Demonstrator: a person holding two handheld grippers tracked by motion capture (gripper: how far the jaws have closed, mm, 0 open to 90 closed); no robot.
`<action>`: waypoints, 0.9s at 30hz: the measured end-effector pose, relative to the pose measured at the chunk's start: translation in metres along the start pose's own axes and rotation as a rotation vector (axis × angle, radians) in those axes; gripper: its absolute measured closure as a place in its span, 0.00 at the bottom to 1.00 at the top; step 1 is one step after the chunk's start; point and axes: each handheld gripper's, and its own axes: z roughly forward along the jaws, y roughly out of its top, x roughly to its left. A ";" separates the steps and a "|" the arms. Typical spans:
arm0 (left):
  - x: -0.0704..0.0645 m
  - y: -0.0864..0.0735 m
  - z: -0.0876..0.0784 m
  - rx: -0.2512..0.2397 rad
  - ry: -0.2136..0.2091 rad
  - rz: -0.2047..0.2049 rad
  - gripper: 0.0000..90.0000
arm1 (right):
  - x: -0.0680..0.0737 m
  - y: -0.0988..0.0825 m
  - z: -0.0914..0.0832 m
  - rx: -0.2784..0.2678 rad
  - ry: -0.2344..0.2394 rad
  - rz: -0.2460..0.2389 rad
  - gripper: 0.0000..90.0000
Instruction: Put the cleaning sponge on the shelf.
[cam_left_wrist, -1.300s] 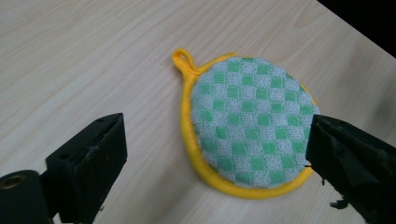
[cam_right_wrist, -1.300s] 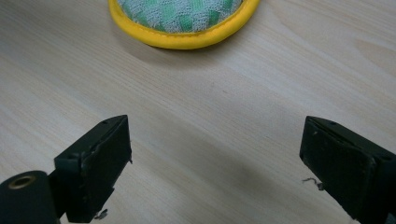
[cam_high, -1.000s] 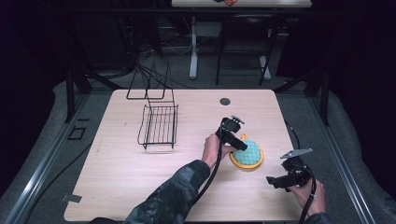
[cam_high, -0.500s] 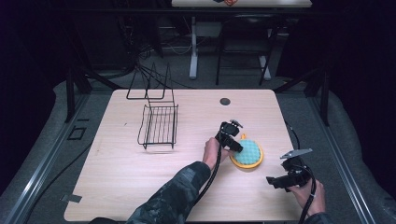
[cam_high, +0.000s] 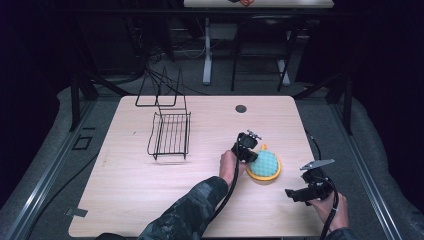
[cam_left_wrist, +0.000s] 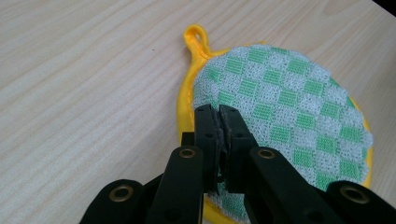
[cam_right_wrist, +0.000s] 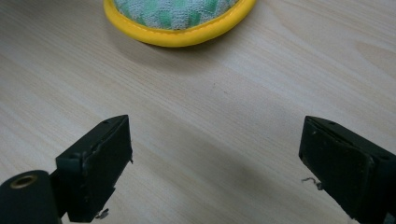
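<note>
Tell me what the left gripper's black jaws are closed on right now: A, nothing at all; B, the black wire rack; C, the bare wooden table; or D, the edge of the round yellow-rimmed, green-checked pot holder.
D: in the left gripper view the left gripper has its jaws pinched together on the left edge of the round yellow-rimmed, green-checked pot holder, just inside the yellow rim.

We are seeing the pot holder (cam_right_wrist: 180, 21) cut off by the top edge in the right gripper view, and the left gripper (cam_left_wrist: 219, 122) is covering its near rim.
</note>
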 end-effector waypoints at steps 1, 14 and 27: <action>0.001 0.000 0.000 -0.004 -0.002 0.002 0.97 | 0.000 0.000 0.000 0.000 0.001 0.001 0.10; 0.006 0.001 -0.025 -0.060 -0.025 -0.006 0.98 | -0.001 0.000 0.001 0.001 0.001 0.004 0.10; 0.007 0.004 -0.057 -0.115 -0.033 0.017 0.98 | -0.001 -0.001 0.001 0.003 0.000 0.005 0.10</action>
